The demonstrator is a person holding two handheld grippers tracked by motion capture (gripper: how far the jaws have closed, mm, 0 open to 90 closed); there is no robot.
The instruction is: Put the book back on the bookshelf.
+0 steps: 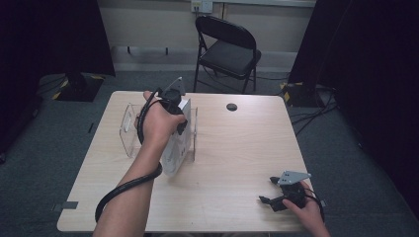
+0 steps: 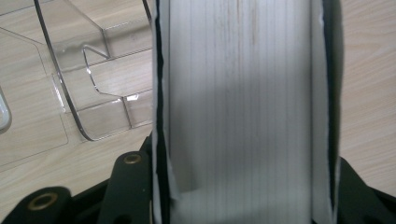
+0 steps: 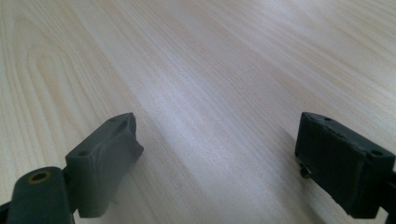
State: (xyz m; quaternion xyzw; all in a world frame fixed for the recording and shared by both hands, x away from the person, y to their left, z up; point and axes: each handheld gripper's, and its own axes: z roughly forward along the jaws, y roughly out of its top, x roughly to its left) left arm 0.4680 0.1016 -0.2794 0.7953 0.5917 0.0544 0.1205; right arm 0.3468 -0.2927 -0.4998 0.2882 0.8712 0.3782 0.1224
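A thick white book (image 1: 176,148) stands on edge on the wooden table (image 1: 237,148), inside a clear acrylic rack (image 1: 129,129). My left gripper (image 1: 174,111) comes down on it from above, and the hand hides its jaws in the high view. In the left gripper view the book's page edges (image 2: 243,93) run between the two black jaws, with my left gripper (image 2: 245,186) shut on it and the rack's clear dividers (image 2: 93,93) at the left. My right gripper (image 1: 268,189) rests near the table's front right corner. Its jaws (image 3: 219,135) stand open over bare wood.
A black folding chair (image 1: 228,49) stands behind the table. A small black round cap (image 1: 231,106) sits in the tabletop near the far edge. Dark curtains hang at both sides, and cables lie on the floor at the right (image 1: 311,113).
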